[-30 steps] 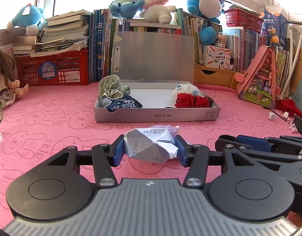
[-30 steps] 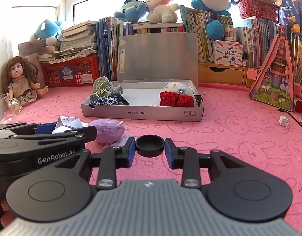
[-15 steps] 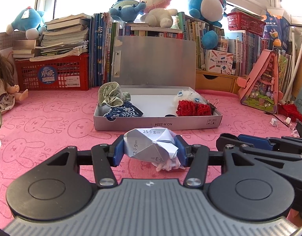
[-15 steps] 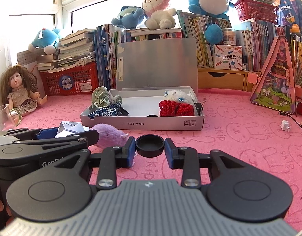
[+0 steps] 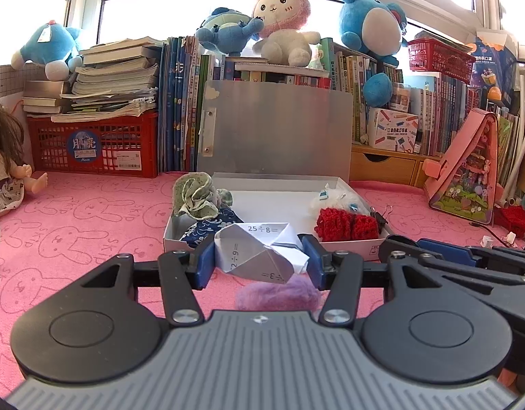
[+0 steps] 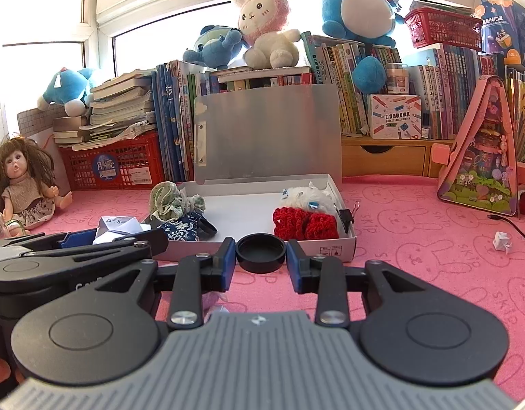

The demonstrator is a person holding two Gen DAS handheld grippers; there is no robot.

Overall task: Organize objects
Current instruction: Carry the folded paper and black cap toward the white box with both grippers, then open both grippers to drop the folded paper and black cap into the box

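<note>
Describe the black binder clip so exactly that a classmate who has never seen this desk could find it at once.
Start at the open grey box in the middle of the pink mat. Go to its right-hand wall, beside the red knitted piece and the white fluffy toy. The black binder clip sits on that wall, the only hard, shiny thing among soft ones, with wire handles sticking outward.

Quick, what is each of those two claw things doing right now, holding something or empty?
Left gripper: closed on a folded paper printed with division sums.
Right gripper: closed on a round black cap.
</note>
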